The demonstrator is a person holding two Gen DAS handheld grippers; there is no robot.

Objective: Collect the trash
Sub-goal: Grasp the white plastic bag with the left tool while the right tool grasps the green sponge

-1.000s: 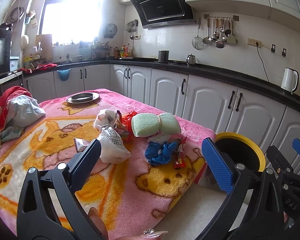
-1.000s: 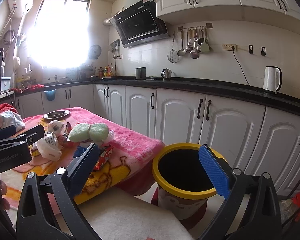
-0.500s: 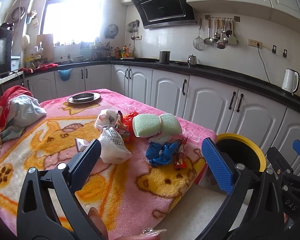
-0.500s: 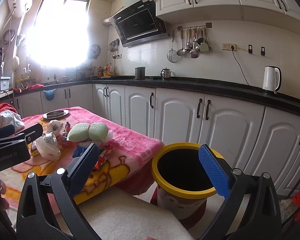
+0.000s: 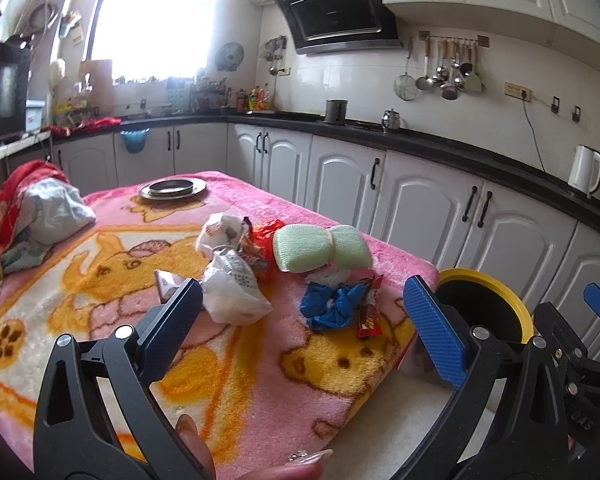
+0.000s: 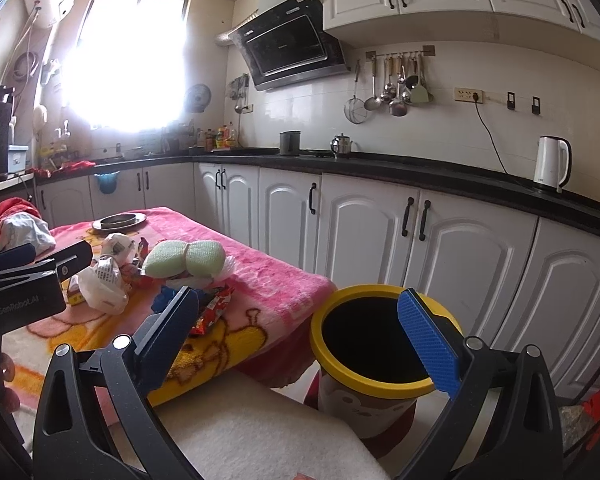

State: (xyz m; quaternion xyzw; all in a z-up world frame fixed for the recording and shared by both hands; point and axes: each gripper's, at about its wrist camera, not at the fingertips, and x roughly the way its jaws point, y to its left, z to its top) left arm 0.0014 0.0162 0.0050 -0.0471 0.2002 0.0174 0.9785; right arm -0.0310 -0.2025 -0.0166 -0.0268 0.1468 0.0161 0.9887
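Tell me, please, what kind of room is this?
Most likely a home kitchen. A range hood hangs on the tiled wall, cooking utensils hang from a rail, and a white electric kettle stands on the dark countertop above white cabinets.

Trash clustered on surface [image 5: 100, 360]: white bags [image 5: 232, 288], green sponges [image 5: 320, 248], blue wad [image 5: 332, 306], red wrapper [image 5: 369, 312]. Yellow-rimmed bin [image 6: 374, 356] upright on floor beside.
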